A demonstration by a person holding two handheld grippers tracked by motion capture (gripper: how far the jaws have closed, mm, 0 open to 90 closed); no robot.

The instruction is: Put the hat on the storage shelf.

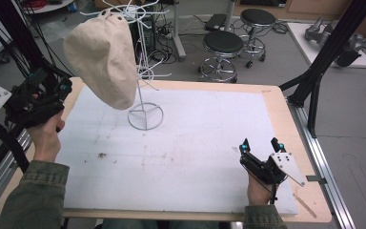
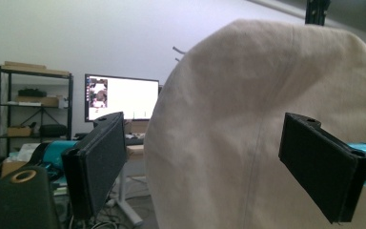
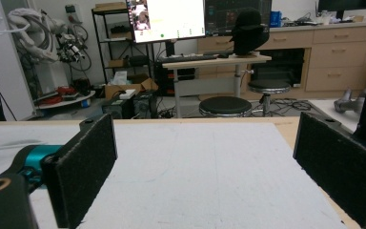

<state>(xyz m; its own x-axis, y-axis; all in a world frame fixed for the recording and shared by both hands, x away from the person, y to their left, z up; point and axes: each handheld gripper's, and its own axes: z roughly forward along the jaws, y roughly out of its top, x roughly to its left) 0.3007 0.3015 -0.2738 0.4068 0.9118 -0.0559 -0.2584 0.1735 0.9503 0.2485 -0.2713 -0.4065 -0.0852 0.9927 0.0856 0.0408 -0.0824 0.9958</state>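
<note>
A beige cloth hat [image 1: 102, 59] hangs on a white wire stand [image 1: 141, 90] at the back left of the table. In the left gripper view the hat [image 2: 248, 119] looms close ahead, just beyond the jaws. My left gripper [image 1: 63, 88] is held in the air to the left of the hat, open [image 2: 219, 162], its pads apart from the cloth. My right gripper [image 1: 259, 143] rests low near the table's front right, open [image 3: 205, 167], with nothing between its jaws.
A white foam mat [image 1: 186, 157] covers the wooden table [image 1: 286, 119]. The stand's ring base [image 1: 146, 129] sits on the mat. Black frame posts [image 1: 324, 52] rise at the right edge. Two stools [image 1: 223, 45] stand on the floor beyond the table.
</note>
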